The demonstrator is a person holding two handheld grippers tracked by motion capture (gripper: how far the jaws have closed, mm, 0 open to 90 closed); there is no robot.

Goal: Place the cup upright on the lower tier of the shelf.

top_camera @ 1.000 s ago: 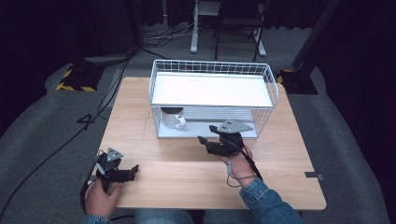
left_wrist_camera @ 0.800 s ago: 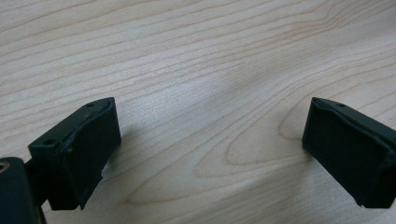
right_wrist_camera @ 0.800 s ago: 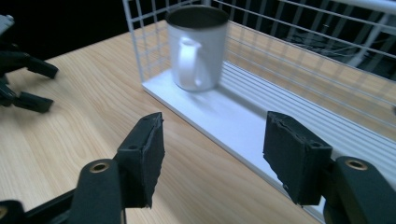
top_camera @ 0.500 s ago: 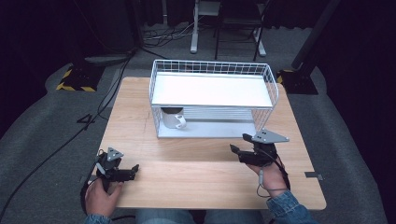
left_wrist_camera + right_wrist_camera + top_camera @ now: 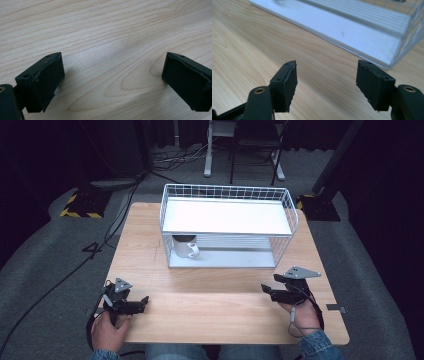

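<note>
A white wire rack point(image 5: 227, 225) with two white shelves stands on the far half of the wooden table point(image 5: 220, 300). On its lower shelf, at the left end, sits a white mug point(image 5: 184, 247) with a dark inside. My left gripper point(image 5: 143, 301) rests low over the table's front left corner, open and empty; its jaws stand wide apart above bare wood point(image 5: 112, 67). My right gripper point(image 5: 268, 291) is at the front right, also open and empty. In the right gripper view its jaws frame the rack's lower shelf edge point(image 5: 352, 32).
Dark carpet surrounds the table, with cables point(image 5: 75, 265) trailing off to the left. A yellow-and-black striped base point(image 5: 80, 205) lies on the floor at the back left, and stand legs point(image 5: 240, 150) rise behind the rack.
My right gripper has pulled back from the rack's front toward the table's front right corner. The left gripper has stayed where it was.
</note>
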